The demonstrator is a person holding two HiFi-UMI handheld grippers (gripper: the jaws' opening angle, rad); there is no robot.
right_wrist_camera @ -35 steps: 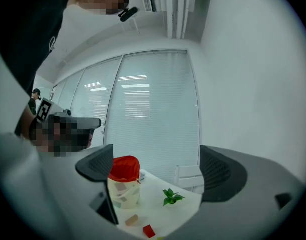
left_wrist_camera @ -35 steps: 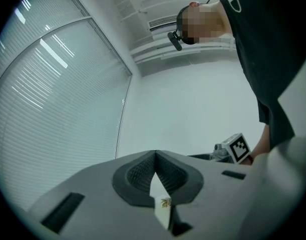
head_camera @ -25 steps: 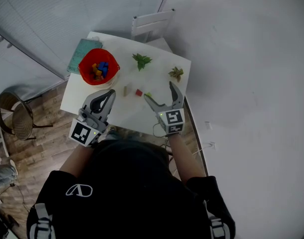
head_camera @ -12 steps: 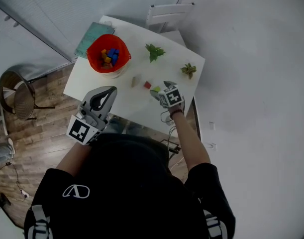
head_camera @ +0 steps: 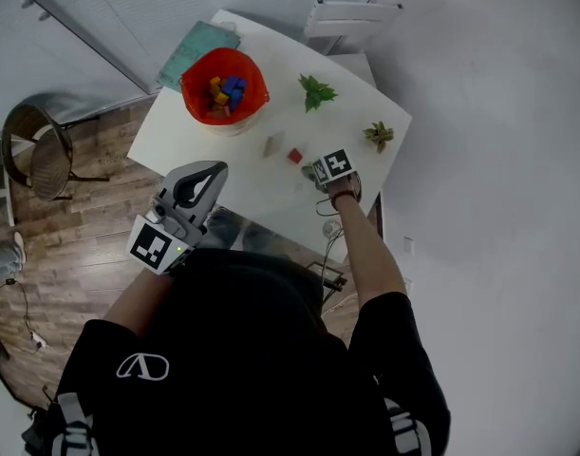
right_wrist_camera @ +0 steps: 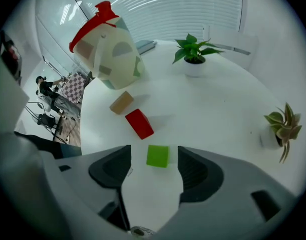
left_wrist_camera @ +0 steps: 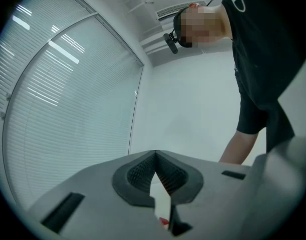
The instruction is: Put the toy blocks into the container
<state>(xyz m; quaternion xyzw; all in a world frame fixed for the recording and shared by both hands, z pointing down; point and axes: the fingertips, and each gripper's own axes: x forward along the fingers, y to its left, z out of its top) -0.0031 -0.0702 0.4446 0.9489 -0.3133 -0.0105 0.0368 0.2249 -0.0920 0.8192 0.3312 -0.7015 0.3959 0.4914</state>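
Three loose blocks are left on the white table (head_camera: 171, 145). They are judged light, rigid and smooth-sided, and best pinched across two flat, opposite faces. At the left, the left gripper (head_camera: 212, 172) is held off the table's near edge with its jaws pressed together on nothing. Beyond it, the red container (head_camera: 223, 88) is seen from above, already holding several blocks. Further right lie the tan block (head_camera: 273, 145) and the red block (head_camera: 294, 157). The green block (right_wrist_camera: 158, 155) is hidden beneath the right gripper (head_camera: 330, 167) in the head view. Only the right gripper view shows it on the table between the jaws, which have just been closing but stand partly apart, with the pads clear of both its sides.
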